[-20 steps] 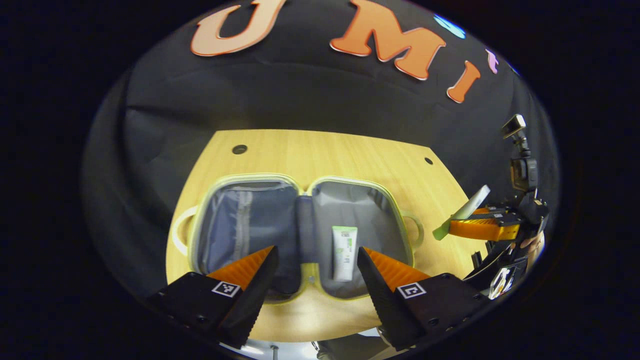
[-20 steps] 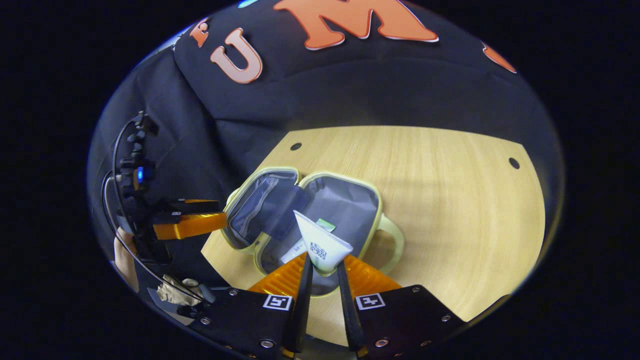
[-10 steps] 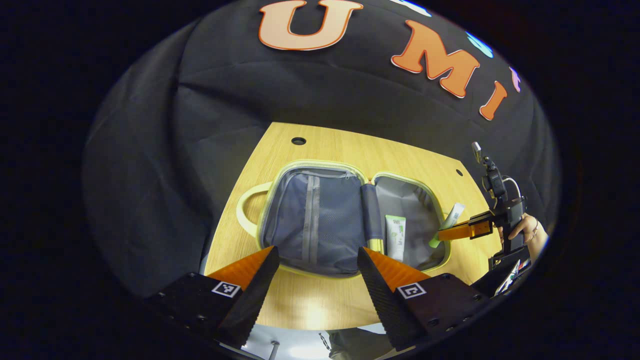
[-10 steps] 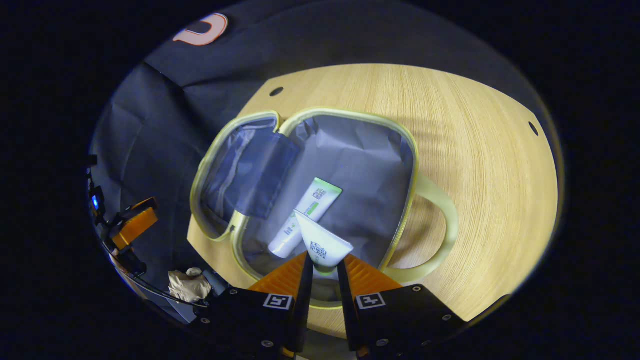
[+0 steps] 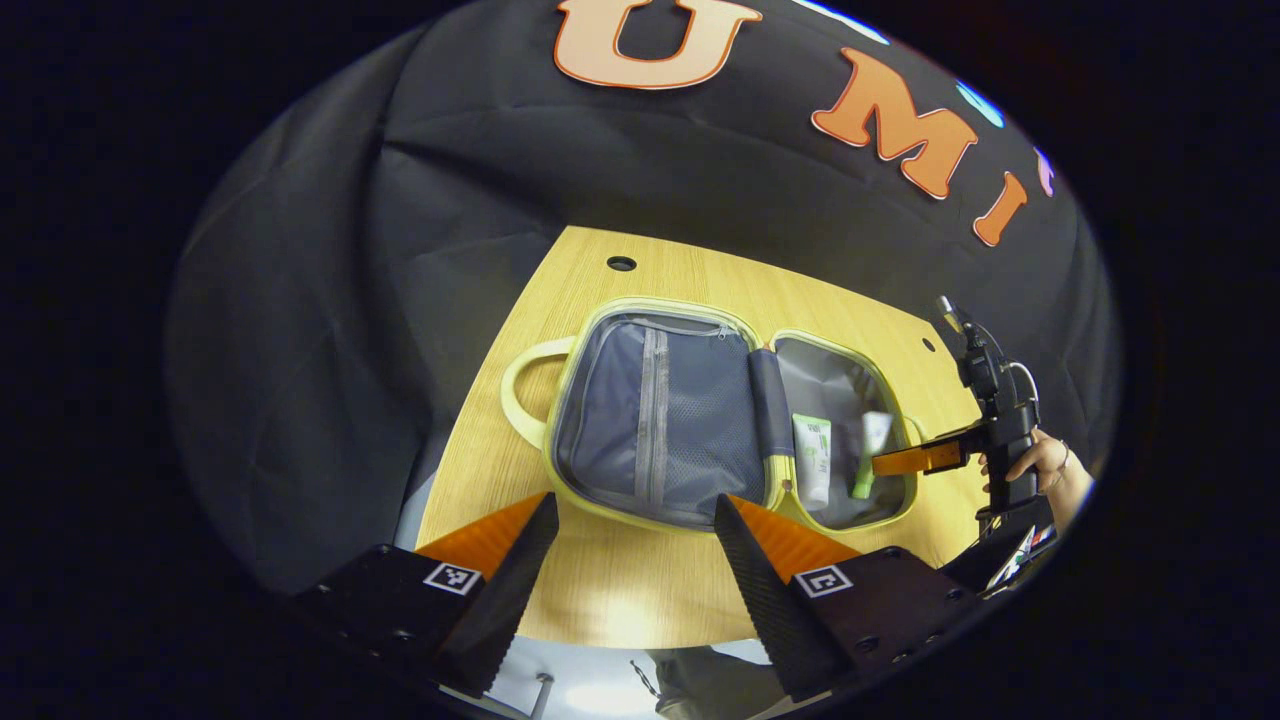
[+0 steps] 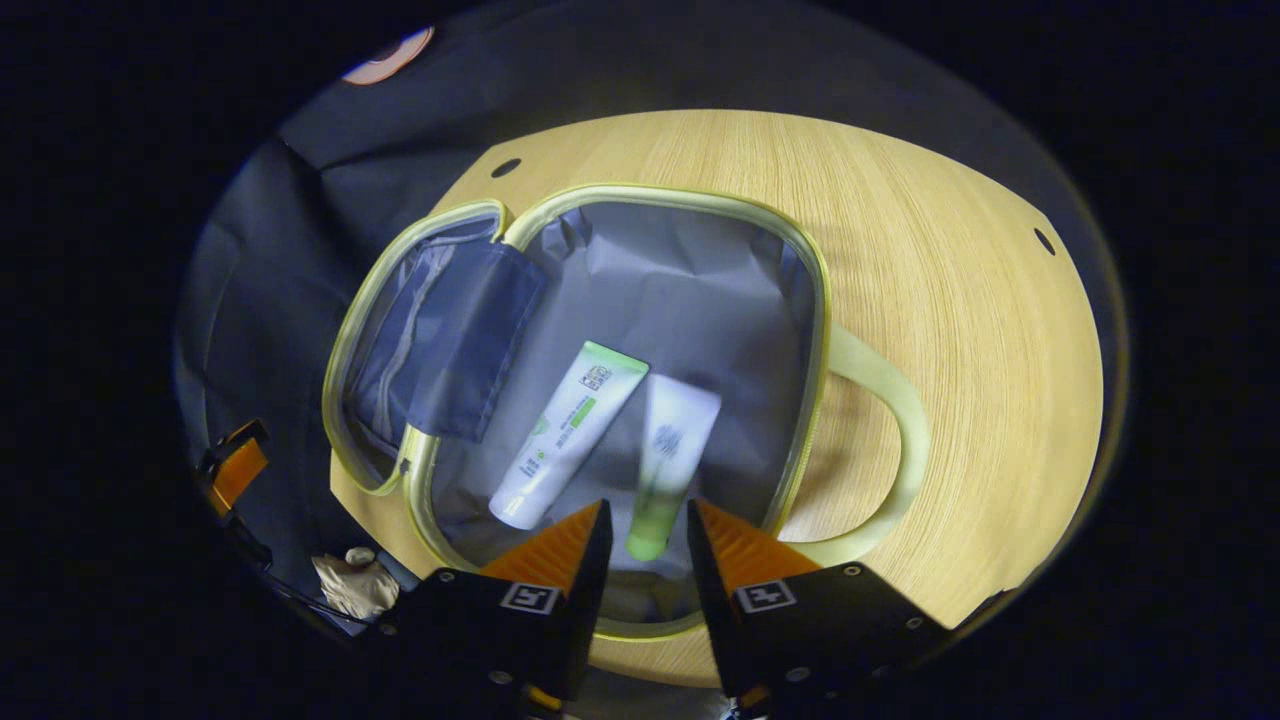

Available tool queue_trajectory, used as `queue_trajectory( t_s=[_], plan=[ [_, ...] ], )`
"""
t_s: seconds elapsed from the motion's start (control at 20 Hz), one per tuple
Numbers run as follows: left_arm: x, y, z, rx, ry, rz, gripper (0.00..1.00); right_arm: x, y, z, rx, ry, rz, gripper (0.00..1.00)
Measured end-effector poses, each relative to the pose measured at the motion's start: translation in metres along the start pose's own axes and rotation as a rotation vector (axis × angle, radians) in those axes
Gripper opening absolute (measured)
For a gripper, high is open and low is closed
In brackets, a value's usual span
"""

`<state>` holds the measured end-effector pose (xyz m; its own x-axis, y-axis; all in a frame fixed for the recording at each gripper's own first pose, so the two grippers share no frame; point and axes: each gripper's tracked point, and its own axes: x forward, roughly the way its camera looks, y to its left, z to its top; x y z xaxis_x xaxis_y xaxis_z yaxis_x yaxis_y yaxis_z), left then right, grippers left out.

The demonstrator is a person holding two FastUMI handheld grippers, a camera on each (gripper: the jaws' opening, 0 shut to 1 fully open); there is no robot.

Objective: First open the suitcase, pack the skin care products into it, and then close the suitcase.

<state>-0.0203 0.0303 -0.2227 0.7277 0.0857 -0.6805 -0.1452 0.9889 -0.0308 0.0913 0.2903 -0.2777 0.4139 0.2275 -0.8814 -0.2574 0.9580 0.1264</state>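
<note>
Two flat tubes (image 6: 560, 435) in suitcase (image 6: 700, 270).

My left gripper view looks from the near edge of the table (image 5: 600, 600), low and well back, across the open suitcase (image 5: 700, 420) toward the booth wall. My right gripper view hangs close above the suitcase (image 6: 600, 330), facing steeply down. Both share its tube-holding half and the tabletop (image 6: 960, 300)
</note>
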Motion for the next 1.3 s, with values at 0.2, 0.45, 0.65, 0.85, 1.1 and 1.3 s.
queue_trajectory(
  t_s=[0.2,0.45,0.65,0.85,1.1,1.3],
  plan=[
    [0.004,0.008,0.001,-0.022,-0.010,-0.004,0.98,-0.016,0.006,0.004,-0.003,-0.059,0.006,0.87],
    [0.013,0.030,0.006,-0.056,-0.033,-0.001,0.98,-0.039,0.019,0.018,-0.021,-0.203,0.035,0.96],
    [0.035,0.058,0.010,-0.150,-0.046,-0.009,0.98,-0.061,0.038,0.023,0.029,-0.309,0.078,0.96],
    [0.064,0.103,0.018,-0.248,-0.060,0.028,0.98,-0.079,0.040,0.013,0.044,-0.328,0.066,0.96],
    [0.105,0.126,0.041,-0.489,-0.110,-0.079,0.98,-0.108,0.030,0.016,0.070,-0.397,0.045,0.96],
    [0.134,0.140,0.056,-0.600,-0.116,-0.128,0.98,-0.120,0.012,0.022,0.090,-0.436,0.001,0.96]
  ],
)
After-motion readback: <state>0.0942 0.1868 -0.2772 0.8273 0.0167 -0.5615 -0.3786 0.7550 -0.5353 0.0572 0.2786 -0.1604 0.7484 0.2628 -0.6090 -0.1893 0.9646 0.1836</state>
